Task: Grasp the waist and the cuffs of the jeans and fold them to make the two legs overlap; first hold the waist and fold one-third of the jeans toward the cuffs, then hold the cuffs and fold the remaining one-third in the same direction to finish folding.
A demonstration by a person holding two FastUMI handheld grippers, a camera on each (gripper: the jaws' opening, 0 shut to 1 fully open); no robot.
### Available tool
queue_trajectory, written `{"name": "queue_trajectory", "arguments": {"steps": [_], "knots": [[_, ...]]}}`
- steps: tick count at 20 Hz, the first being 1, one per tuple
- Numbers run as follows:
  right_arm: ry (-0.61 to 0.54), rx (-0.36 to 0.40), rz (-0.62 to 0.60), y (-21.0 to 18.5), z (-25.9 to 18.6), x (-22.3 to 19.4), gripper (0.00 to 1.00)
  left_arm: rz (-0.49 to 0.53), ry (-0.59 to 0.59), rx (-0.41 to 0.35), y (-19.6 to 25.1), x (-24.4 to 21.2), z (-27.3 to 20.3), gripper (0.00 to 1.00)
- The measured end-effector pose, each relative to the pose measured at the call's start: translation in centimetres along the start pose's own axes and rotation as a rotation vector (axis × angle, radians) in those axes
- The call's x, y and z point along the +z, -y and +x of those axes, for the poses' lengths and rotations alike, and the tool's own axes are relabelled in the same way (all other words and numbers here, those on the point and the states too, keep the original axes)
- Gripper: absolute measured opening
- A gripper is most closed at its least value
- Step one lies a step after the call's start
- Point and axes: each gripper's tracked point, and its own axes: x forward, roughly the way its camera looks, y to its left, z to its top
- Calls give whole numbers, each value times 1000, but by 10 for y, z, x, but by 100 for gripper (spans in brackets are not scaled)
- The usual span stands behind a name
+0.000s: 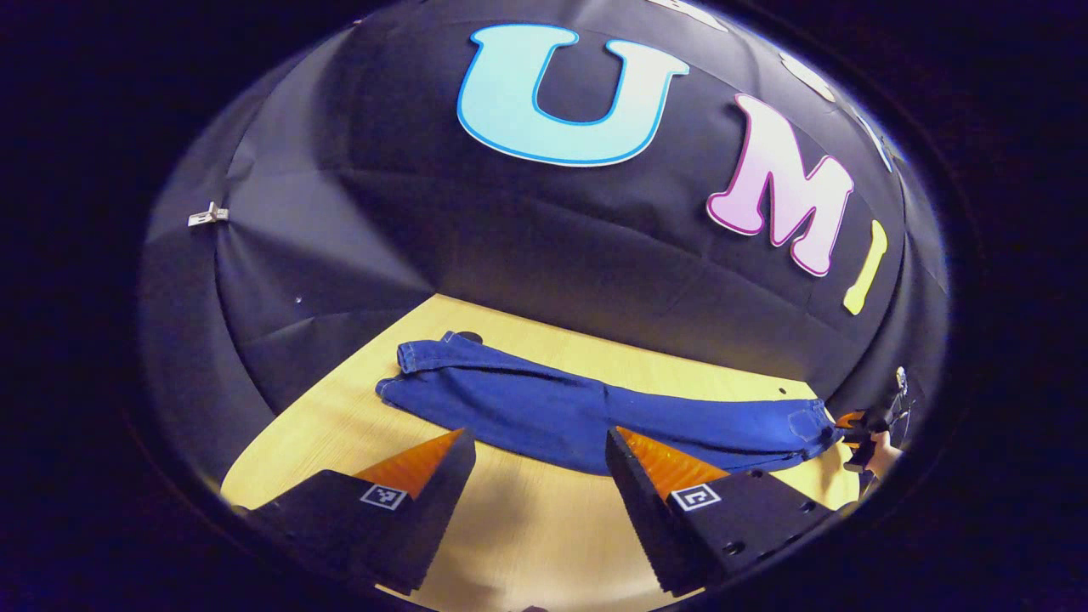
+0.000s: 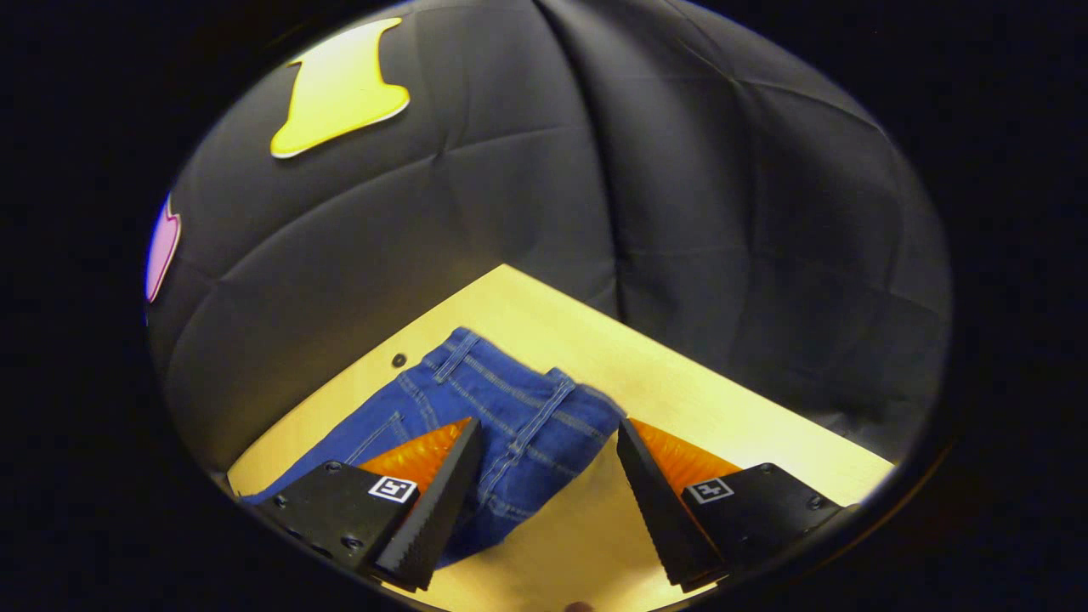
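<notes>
Blue jeans (image 1: 552, 408) lie flat in a long strip across the light wooden table (image 1: 340, 425), cuffs (image 1: 416, 357) at the left and waist (image 1: 807, 425) at the right. My left gripper (image 1: 540, 436) is open, hovering just in front of the jeans' middle with nothing between its fingers. The right gripper (image 1: 863, 433), held by a hand, shows small at the waist end. In the right gripper view the waist (image 2: 510, 399) with its seams and belt loops lies right ahead. My right gripper (image 2: 548, 425) is open, its fingers straddling the waist's near corner without pressing on it.
The black cloth wall stands close behind the table's far edge (image 2: 646, 331). A small dark hole (image 2: 398, 360) sits in the tabletop beside the waist. Another dark spot (image 1: 467, 337) lies behind the cuffs. A metal clip (image 1: 208, 214) hangs on the wall.
</notes>
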Motion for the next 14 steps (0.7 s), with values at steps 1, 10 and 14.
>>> {"name": "queue_trajectory", "arguments": {"steps": [1,10,14], "knots": [[6,-21,11,5,4,1,99,16,-4,-14,7,0,1,96],[0,-24,-5,-13,19,-17,77,34,-29,-29,28,-9,12,97],[31,-17,-61,-21,24,-17,30,17,-41,-27,30,-13,14,96]]}}
